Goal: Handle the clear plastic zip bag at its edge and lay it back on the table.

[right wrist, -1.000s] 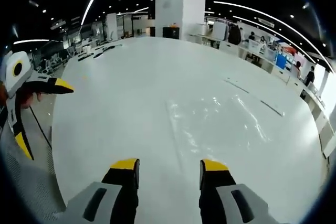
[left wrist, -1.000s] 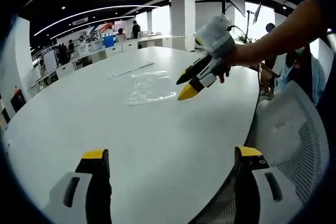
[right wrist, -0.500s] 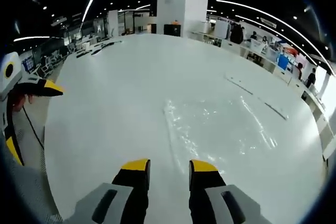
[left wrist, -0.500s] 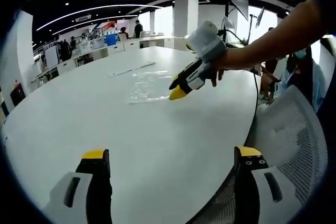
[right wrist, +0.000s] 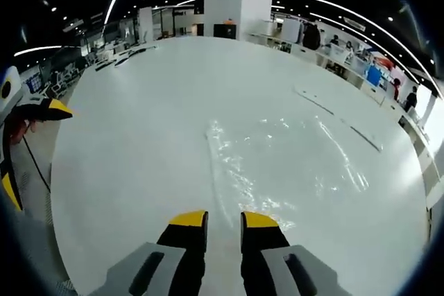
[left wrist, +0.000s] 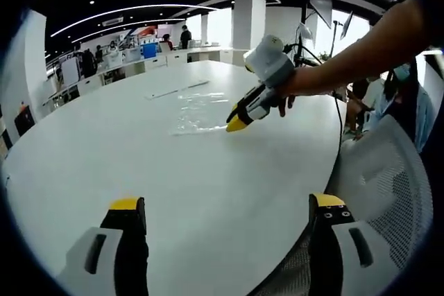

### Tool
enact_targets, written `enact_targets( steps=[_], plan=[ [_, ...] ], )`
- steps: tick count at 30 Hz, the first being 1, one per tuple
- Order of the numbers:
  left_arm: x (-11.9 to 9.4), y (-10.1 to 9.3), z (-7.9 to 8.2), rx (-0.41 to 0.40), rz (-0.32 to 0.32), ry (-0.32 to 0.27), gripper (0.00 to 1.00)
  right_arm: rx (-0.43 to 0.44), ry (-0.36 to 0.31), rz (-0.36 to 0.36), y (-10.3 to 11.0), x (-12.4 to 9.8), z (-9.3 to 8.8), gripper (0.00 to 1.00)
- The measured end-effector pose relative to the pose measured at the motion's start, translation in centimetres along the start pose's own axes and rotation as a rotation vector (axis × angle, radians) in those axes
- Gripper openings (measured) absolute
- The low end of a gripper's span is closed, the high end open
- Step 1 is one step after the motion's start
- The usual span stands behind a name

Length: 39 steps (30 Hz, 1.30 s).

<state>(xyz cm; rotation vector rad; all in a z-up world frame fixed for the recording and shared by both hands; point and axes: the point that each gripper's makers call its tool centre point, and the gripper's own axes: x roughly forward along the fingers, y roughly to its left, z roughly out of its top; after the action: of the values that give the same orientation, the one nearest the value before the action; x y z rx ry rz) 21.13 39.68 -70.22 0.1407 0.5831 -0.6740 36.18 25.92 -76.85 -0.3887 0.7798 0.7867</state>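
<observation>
I see the clear plastic zip bag [right wrist: 277, 164] lying flat on the white table [right wrist: 139, 136], out in the broad middle of the surface and well away from every rim. In the right gripper view my right gripper [right wrist: 223, 221] sits low at the bag's near edge, its yellow-tipped jaws drawn close with only a narrow gap between them; I cannot tell whether the film is caught in that gap or merely lies beneath it. From the left gripper view the same gripper [left wrist: 236, 125] shows at the bag's [left wrist: 201, 112] near corner, tips down at the plastic, carried by a person's hand [left wrist: 284, 95] and forearm reaching in from the right.

My left gripper [left wrist: 225, 206] hangs over bare table [left wrist: 83, 150] with its jaws spread wide, nothing between them. It also shows at the left of the right gripper view [right wrist: 21, 140], out past the table's curved rim.

A thin pale strip [right wrist: 336, 119] lies on the table just beyond the bag. A mesh-backed chair [left wrist: 381, 185] stands just beside the table's rim, near my left gripper's right jaw.
</observation>
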Motion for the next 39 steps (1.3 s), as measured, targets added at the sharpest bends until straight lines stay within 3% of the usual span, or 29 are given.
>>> enact_targets(
  steps=[16,19,39],
  plan=[
    [-0.2,0.2,0.1,0.001,0.004,0.001,0.96,-0.033,0.033,0.01,-0.1,0.8,-0.9,0.06],
    [-0.2,0.1,0.0,-0.002,0.004,0.004,0.96,-0.086,0.034,0.03,0.0,0.9,-1.0,0.03],
    [-0.6,-0.2,0.3,0.01,0.004,-0.001,0.94,-0.221,0.087,0.119,1.3,-0.6,-2.5,0.0]
  ],
)
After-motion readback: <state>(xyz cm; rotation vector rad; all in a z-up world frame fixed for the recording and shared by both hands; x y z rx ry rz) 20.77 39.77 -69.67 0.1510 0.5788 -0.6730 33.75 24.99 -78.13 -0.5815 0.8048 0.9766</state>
